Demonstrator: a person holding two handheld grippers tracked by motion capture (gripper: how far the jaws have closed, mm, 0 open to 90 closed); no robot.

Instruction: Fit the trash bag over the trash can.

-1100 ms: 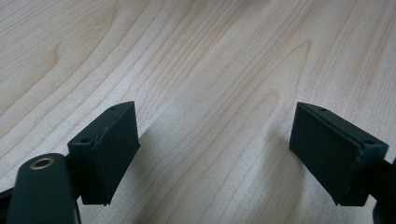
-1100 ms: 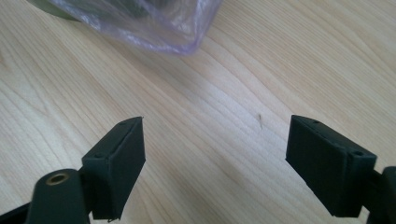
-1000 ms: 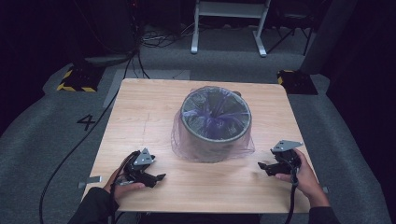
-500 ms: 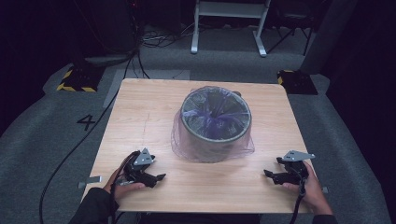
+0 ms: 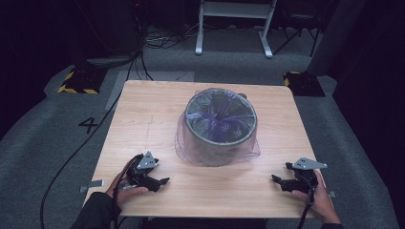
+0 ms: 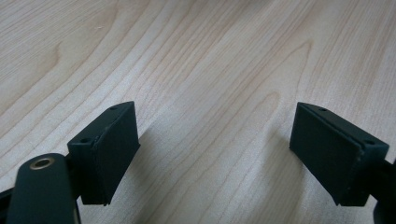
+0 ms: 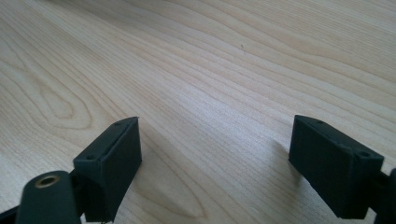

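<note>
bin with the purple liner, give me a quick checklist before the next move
1. Bin upright at mid-table: ok.
2. Purple liner draped over the rim and down the outside: ok.
3. Left tongs open, nothing between them: ok.
4. Right tongs open, nothing between them: ok.
5. Both tongs resting on the table, apart from the bin: ok.
6. Liner snug all round the rim: cannot tell.

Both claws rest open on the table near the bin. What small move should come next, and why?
Probably bring the right claw forward toward the bin: the bag hangs loose over its rim, and both claws are open and hold nothing.
</note>
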